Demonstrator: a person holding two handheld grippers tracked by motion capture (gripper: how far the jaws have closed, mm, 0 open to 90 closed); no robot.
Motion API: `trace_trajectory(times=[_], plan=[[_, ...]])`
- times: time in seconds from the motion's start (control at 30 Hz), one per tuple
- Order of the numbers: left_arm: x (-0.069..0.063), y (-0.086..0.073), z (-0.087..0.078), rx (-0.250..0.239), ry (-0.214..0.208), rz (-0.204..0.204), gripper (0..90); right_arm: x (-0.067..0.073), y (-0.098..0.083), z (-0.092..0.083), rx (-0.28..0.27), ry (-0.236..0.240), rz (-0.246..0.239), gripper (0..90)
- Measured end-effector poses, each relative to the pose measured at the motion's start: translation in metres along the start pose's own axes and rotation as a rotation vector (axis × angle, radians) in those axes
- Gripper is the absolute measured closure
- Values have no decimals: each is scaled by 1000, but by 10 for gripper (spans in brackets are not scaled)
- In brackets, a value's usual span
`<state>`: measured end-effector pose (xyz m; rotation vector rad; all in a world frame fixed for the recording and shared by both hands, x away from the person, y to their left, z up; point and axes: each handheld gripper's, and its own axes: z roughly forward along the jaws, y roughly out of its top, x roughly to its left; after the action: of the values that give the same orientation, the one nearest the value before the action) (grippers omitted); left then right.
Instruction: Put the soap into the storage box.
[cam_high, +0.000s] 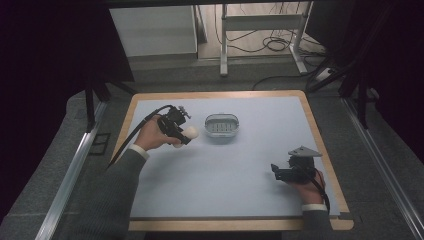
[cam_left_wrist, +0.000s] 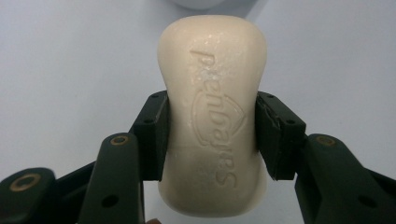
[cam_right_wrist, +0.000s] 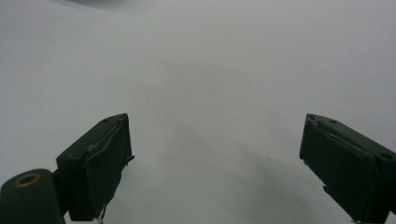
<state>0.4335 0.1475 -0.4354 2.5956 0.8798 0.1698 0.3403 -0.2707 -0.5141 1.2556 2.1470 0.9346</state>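
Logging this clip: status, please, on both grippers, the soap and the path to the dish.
Left gripper shut on soap bar, just left of soap dish. Right gripper open, empty, low over mat. Nothing between soap and dish.

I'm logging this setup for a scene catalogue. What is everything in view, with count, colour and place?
soap bar: one, cream, clamped between the left gripper's pads, just left of the dish in the high view.
soap dish: one, clear grey, oval, on the mat's far middle.
mat: one, pale blue-grey, covering the table top.
table: one, light wood edge around the mat.
metal frame: one, white, on the floor beyond the table, with cables near it.
left gripper: one, black, shut on the soap bar.
right gripper: one, black, jaws open, nothing between them, at the mat's near right.
hands and sleeves: two, grey sleeves with white cuffs, coming in from the near edge.
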Motion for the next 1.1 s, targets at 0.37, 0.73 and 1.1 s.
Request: trace_trajectory(times=[0.37,0.73,1.1], plan=[[-1,17,-1,-2,6,25,498,1,1,-1,-8,11,-9,87],[-2,36,6,-2,14,57,498,-1,0,-1,-6,9,-6,88],[5,48,13,6,10,54,498,-5,-1,-3,-18,-2,0,91]])
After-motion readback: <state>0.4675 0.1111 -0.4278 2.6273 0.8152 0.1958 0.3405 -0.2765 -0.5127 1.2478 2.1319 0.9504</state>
